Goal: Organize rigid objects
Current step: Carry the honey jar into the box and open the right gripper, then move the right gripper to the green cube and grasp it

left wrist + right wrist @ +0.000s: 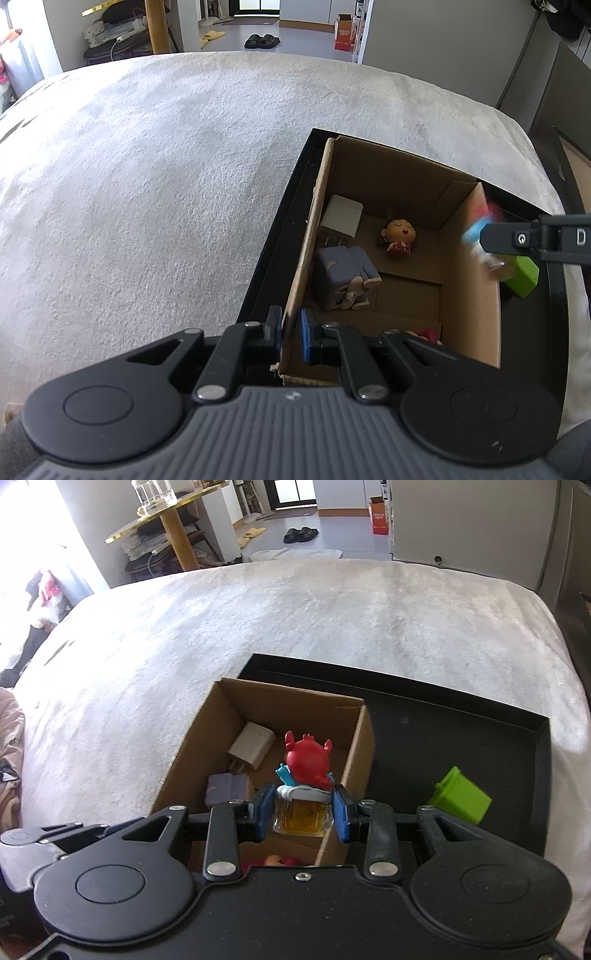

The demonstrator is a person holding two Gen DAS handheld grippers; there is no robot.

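In the left wrist view, the left gripper (290,334) is seen clamped on the near left wall of the cardboard box (469,295), which is kept steady in the black tray (554,314). The right gripper (491,240) enters from the right, over the box's right wall.

In the right wrist view, the red crab figure (306,764) on its amber base is held between the right gripper's (303,812) pads, upright, above the box (280,701) interior. The green block (461,797) lies to the right of the tool, in the tray (480,738). The box floor is judged to lie directly below the figure, so it needs only to be lowered.
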